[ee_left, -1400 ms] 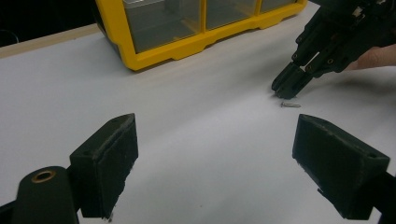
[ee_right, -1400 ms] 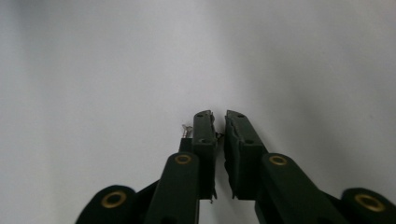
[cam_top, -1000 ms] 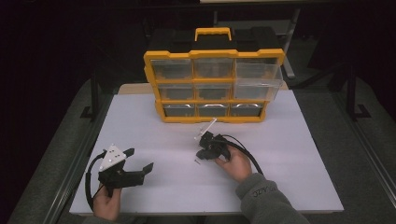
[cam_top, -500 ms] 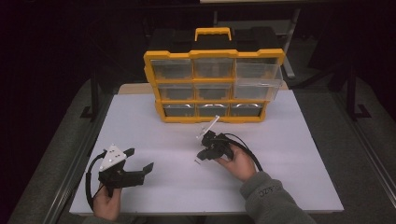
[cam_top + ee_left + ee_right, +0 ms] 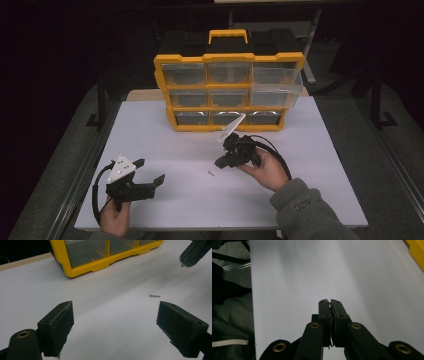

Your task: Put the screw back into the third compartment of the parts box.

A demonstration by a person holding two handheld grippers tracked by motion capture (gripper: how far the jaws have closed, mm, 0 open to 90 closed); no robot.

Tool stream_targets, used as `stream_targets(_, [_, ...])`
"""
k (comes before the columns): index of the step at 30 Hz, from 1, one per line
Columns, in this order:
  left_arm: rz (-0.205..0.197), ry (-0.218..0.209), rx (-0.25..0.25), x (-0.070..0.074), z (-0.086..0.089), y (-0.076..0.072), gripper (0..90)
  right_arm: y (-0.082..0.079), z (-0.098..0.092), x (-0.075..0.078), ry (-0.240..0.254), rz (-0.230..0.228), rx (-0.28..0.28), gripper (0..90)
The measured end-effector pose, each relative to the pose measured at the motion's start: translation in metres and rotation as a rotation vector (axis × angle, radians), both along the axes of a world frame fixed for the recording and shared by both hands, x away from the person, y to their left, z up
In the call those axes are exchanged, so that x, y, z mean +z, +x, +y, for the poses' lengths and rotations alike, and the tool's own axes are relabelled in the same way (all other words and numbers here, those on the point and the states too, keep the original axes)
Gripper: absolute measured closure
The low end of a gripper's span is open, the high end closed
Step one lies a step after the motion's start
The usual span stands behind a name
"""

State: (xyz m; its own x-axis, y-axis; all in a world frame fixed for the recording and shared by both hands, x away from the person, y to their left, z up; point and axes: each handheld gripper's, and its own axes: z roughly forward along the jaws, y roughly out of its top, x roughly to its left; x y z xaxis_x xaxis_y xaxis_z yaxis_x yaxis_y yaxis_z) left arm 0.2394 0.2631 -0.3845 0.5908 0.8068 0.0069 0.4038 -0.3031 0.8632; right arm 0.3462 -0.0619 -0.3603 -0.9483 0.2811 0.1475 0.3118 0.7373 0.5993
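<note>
Dark room, white table [image 5: 165, 130], and a yellow box [image 5: 230, 58] of clear drawers standing at the back.

The left gripper [image 5: 150, 170] is well in front of the box, off its left corner. Its jaws are wide apart with nothing between them, seen clearly in the left gripper view [image 5: 115, 312]. It sits low over the table.

The screw [image 5: 211, 173] lies flat on the table in front of the box, about under its middle column and well clear of it. It is small, thin and dark grey, with the head at one end, lying on its side [image 5: 155, 295]. Nothing touches it.

The right gripper [image 5: 220, 162] is in front of the box, nearer to it than the screw is, and raised off the table. Its jaws are pressed together [image 5: 329, 301]. A thin sliver shows in the seam, but I cannot tell if it is a second screw.

One drawer [image 5: 275, 92], at the right of the box's middle row, looks pulled out a little.

Step in hand, as I judge it, is picking screws up and taking them to the box. To do it well:
- If the pinch is empty, open only slightly and come straight down over the loose screw.
- Set the pads across the shank, not along it.
- Close slowly, since a screw this small can roll or flick away.
- Lift it clear before moving towards the box.
- Keep the left gripper away from the path.
</note>
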Motion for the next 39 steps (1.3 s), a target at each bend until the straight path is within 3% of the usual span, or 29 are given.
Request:
stream_targets(5, [-0.001, 0.002, 0.001, 0.000, 0.000, 0.000, 13.8, -0.001, -0.006, 0.022, 0.017, 0.001, 0.022, 86.8])
stream_targets(15, [-0.009, 0.002, 0.001, 0.000, 0.000, 0.000, 13.8, -0.002, -0.025, 0.066, 0.026, 0.008, 0.007, 86.7])
stream_targets(28, [-0.006, -0.005, 0.007, 0.000, 0.000, 0.000, 13.8, 0.006, -0.040, 0.130, 0.038, -0.038, 0.009, 86.7])
stream_targets(39, [-0.005, -0.005, 0.006, 0.001, 0.000, -0.001, 13.8, 0.018, -0.058, 0.182, 0.048, -0.078, -0.043, 86.7])
